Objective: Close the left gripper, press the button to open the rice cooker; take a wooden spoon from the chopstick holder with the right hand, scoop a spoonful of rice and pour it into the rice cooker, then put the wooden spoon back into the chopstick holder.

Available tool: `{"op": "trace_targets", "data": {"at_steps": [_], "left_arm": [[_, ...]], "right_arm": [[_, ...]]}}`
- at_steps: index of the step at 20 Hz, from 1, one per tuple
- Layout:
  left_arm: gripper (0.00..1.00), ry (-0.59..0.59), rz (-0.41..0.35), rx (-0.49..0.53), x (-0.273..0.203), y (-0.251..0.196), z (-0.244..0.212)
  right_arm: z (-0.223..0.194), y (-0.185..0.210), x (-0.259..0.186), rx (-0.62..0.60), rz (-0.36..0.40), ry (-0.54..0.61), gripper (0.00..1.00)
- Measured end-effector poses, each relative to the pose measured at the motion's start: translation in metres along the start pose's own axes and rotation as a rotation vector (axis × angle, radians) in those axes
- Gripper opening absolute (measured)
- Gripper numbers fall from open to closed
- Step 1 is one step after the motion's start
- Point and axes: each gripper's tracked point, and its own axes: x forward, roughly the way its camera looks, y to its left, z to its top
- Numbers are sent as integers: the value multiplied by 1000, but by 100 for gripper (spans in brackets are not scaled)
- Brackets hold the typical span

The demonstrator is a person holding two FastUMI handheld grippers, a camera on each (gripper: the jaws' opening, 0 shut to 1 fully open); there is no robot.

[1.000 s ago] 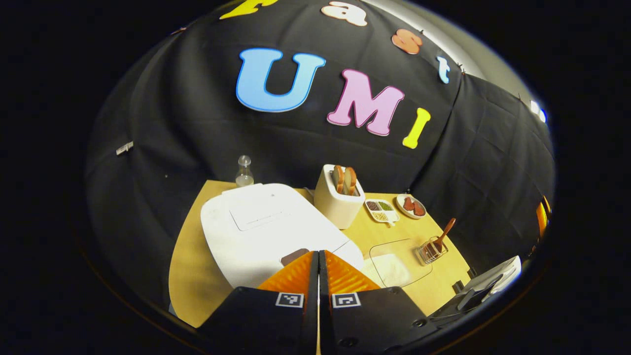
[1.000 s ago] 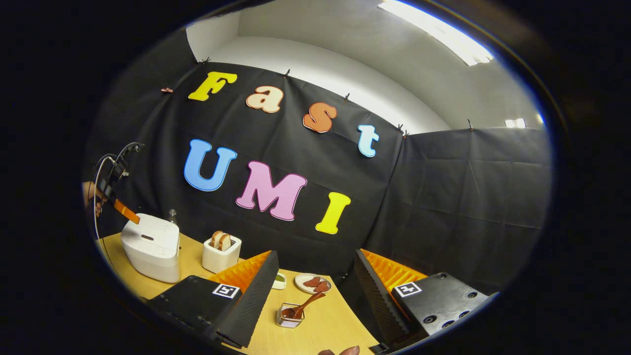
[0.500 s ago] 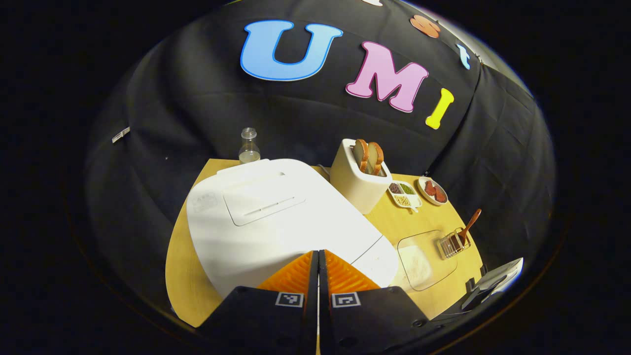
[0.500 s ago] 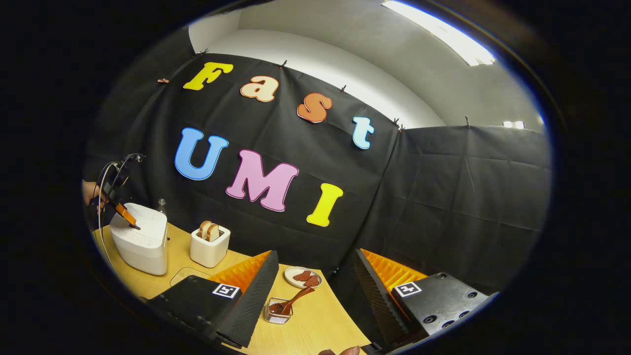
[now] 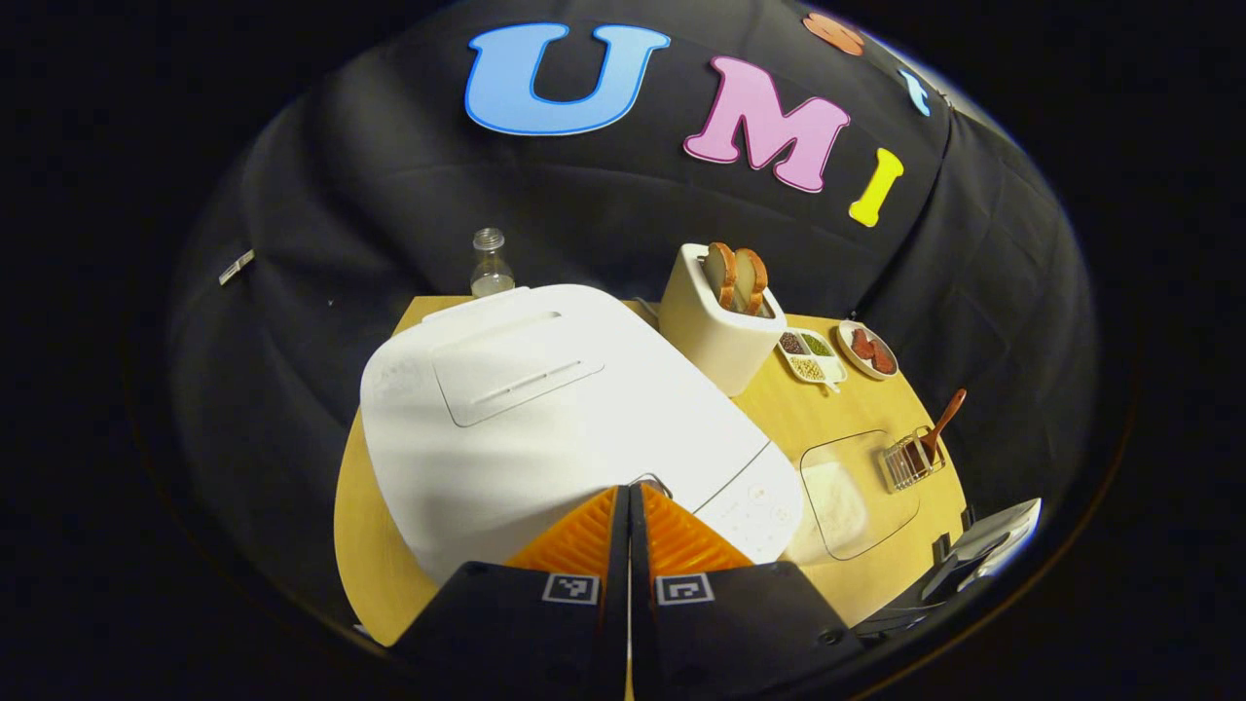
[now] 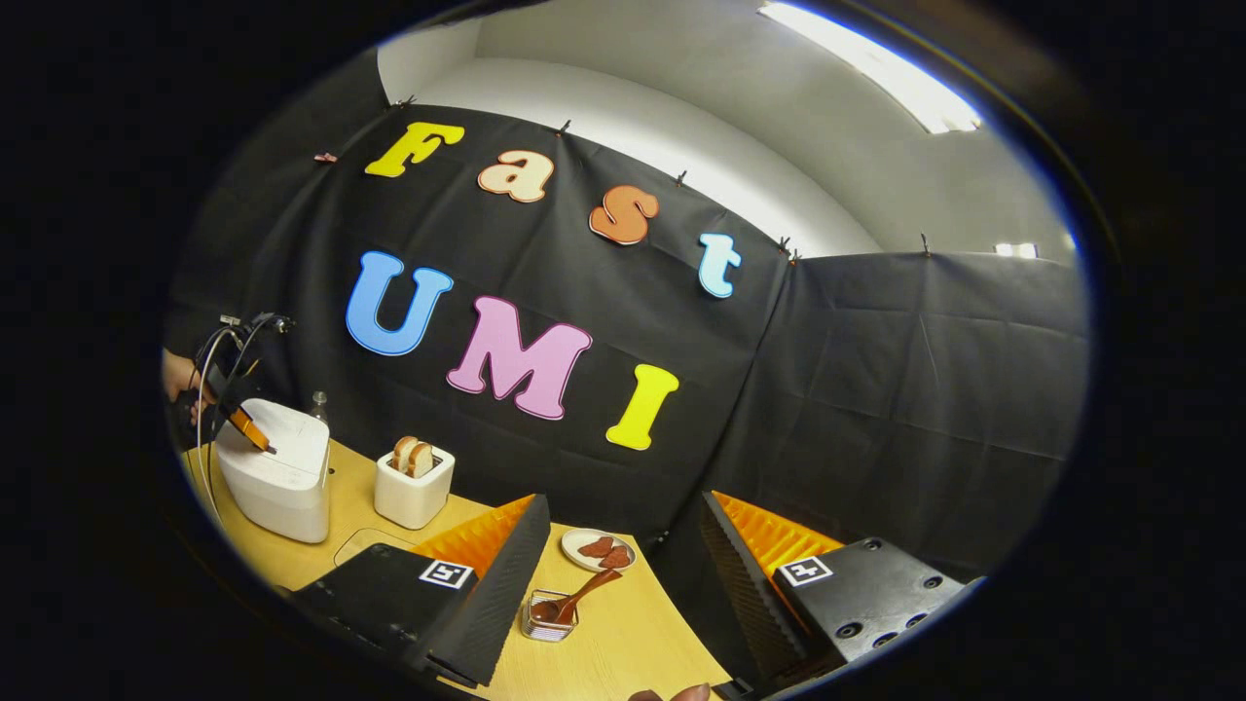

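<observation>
The white rice cooker [image 5: 545,409] sits on the wooden table [image 5: 370,545] with its lid down. My left gripper [image 5: 630,492] is shut, and its tips rest on the cooker's front top by the button [image 5: 652,480]. From the right gripper view, that left gripper [image 6: 251,433] presses down on the rice cooker [image 6: 277,477], held by a hand [image 6: 180,378]. The wooden spoon [image 5: 944,419] leans in the wire chopstick holder [image 5: 910,460]. My right gripper [image 6: 624,498] is open and empty, above the spoon [image 6: 584,596] and the holder [image 6: 547,618]. A clear tray of rice [image 5: 852,487] lies beside the cooker.
A toaster with bread slices [image 5: 720,321], a divided dish of grains [image 5: 808,352] and a small plate [image 5: 868,349] line the back of the table. A small bottle [image 5: 489,263] stands behind the cooker. A black and white device [image 5: 983,545] sits at the table's right edge.
My left gripper has come down and forward onto the cooker's front top, still shut. The right gripper stays open and has barely shifted.
</observation>
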Motion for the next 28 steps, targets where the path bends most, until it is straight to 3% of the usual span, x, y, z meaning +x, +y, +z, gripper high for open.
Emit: {"op": "trace_targets", "data": {"at_steps": [6, 14, 15, 16, 18, 22, 28], "left_arm": [[8, -197, 41, 44, -30, -1, 47], [13, -540, 271, 172, -96, 19, 137], [20, -585, 294, 173, -107, 20, 145], [21, -622, 298, 173, -120, 17, 147], [39, -683, 278, 175, -141, 6, 147], [100, -770, 252, 222, -177, -13, 142], [97, -879, 160, 238, -232, -62, 113]], "right_arm": [[-3, -9, -5, -12, -4, 7, 98], [4, -11, -15, -10, 3, -12, 97], [3, -13, -16, -11, 3, -10, 97], [2, -15, -17, -9, 1, -8, 97], [2, -19, -20, -4, -3, -10, 98], [0, -22, -23, 17, -5, -5, 97], [2, -17, -30, 14, 9, -14, 97]]}}
